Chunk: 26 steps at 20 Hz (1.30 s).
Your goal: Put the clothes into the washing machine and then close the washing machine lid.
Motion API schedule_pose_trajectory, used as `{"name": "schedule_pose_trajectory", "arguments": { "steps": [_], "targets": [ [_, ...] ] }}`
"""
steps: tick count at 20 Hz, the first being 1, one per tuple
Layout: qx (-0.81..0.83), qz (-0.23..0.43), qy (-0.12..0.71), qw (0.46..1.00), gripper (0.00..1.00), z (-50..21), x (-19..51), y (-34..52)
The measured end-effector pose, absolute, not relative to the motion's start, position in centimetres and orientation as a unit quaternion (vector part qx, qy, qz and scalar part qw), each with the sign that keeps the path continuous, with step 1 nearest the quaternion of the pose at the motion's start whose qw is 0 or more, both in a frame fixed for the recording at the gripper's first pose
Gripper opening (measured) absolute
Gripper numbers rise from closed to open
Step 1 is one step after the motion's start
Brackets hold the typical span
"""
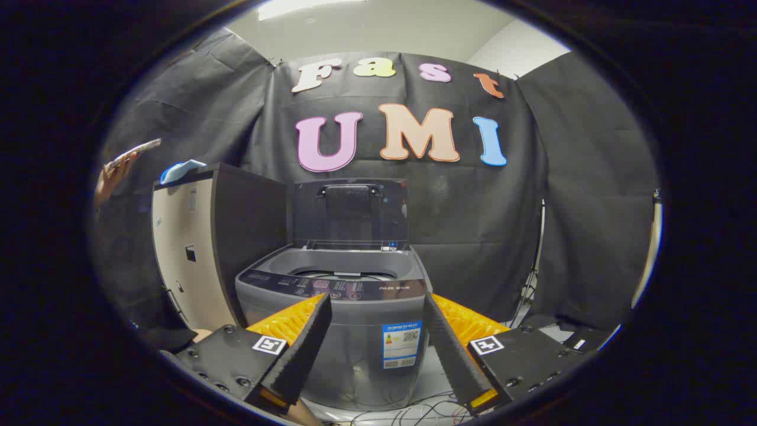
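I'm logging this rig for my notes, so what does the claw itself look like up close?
The claw has two long, flat wedge-shaped fingers with ridged inner faces. Each is fixed to a black block with screw holes and a square black-and-white marker tag. Orange ribbed parts sit behind the fingers.

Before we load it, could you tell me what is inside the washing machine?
Washing machine lid stands open; only the drum's upper rim shows, its contents hidden. Gripper open, empty.

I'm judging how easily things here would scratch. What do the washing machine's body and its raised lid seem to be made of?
The grey top-loading washing machine looks like moulded plastic with a satin finish, showing soft highlights on rounded edges. Its raised dark lid seems smooth tinted plastic or glass; I cannot tell which. The open claw frames the machine.
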State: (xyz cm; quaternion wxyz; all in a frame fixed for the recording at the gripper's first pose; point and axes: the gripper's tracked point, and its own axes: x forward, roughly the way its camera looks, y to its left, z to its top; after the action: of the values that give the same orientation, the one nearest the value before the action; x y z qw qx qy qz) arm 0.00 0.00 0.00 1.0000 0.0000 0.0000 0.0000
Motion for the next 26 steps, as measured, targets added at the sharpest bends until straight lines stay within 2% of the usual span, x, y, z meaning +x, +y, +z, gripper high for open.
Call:
{"name": "schedule_pose_trajectory", "arguments": {
  "steps": [21, 26],
  "targets": [
    [0.004, 0.002, -0.002, 1.000, 0.97, 0.2, 0.1, 0.3],
    [0.011, 0.037, -0.027, 0.999, 0.97, 5.9, 2.4, 4.6]
  ]
}}
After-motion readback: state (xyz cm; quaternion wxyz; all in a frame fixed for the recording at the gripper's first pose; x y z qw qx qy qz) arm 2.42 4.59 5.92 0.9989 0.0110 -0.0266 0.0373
